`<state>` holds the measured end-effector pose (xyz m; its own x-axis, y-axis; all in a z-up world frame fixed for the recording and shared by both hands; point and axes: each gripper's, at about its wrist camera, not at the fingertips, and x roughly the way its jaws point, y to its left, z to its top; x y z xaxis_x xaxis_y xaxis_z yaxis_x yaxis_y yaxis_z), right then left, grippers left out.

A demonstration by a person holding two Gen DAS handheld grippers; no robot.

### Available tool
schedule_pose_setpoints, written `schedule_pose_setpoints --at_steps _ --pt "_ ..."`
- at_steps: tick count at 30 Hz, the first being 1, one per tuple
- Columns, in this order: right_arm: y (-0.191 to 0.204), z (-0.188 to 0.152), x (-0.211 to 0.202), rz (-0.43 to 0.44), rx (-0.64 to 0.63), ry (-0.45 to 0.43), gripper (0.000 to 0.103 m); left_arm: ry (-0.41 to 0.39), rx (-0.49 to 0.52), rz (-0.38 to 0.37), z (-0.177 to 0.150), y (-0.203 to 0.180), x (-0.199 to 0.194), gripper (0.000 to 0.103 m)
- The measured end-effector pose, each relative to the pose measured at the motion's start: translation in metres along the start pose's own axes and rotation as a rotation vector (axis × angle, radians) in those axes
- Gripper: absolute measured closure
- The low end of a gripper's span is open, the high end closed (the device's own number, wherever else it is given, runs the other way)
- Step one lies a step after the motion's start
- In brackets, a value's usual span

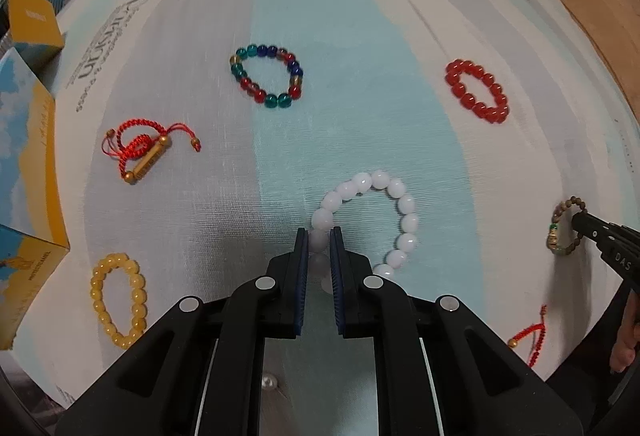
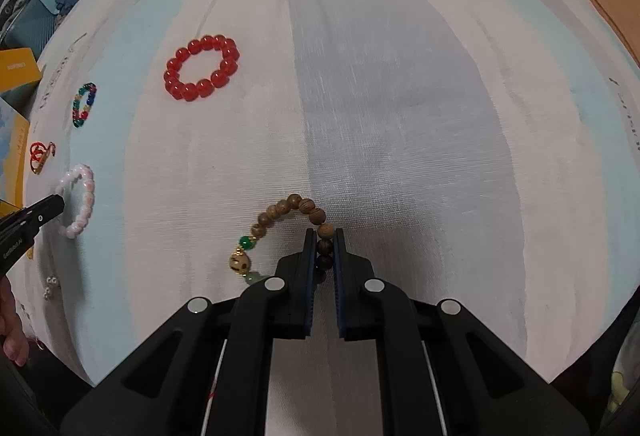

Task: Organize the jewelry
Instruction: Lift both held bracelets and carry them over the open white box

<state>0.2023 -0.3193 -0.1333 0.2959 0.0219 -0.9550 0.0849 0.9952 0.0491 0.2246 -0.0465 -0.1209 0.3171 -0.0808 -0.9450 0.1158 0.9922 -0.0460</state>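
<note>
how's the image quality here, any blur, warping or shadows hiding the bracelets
Left wrist view: strong fisheye bulge, dark corners, and the left hand-held gripper shades the cloth around the white bracelet, which stays sharp. Right wrist view: same warping; the wooden bracelet at the right hand-held gripper is clear, while the red bracelet is clear but slightly soft.

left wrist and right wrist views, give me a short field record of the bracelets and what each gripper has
surface: striped cloth
left gripper: shut on white bead bracelet
right gripper: shut on wooden bead bracelet
loose on cloth: red bead bracelet, multicolour bead bracelet, yellow bead bracelet, red cord bracelet
left edge: yellow and blue boxes
</note>
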Motion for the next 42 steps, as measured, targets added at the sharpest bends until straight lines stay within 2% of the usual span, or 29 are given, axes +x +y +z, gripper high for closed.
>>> schedule_pose_setpoints --at_steps 15,22,30,42 --pt "0.007 -0.01 -0.062 -0.009 -0.021 -0.098 0.096 -0.064 -0.009 -0.015 -0.002 -0.004 -0.055 0.093" --pt "0.032 -0.005 -0.093 -0.007 -0.032 -0.152 0.096 -0.114 -0.027 -0.027 -0.004 0.009 -0.093 0.093" --pt "0.084 0.004 -0.128 0.002 -0.086 -0.213 0.096 -0.175 -0.072 -0.026 -0.004 0.045 -0.137 0.093" --pt "0.208 0.026 -0.167 0.043 -0.235 -0.285 0.096 -0.273 -0.163 -0.004 -0.001 0.126 -0.199 0.093"
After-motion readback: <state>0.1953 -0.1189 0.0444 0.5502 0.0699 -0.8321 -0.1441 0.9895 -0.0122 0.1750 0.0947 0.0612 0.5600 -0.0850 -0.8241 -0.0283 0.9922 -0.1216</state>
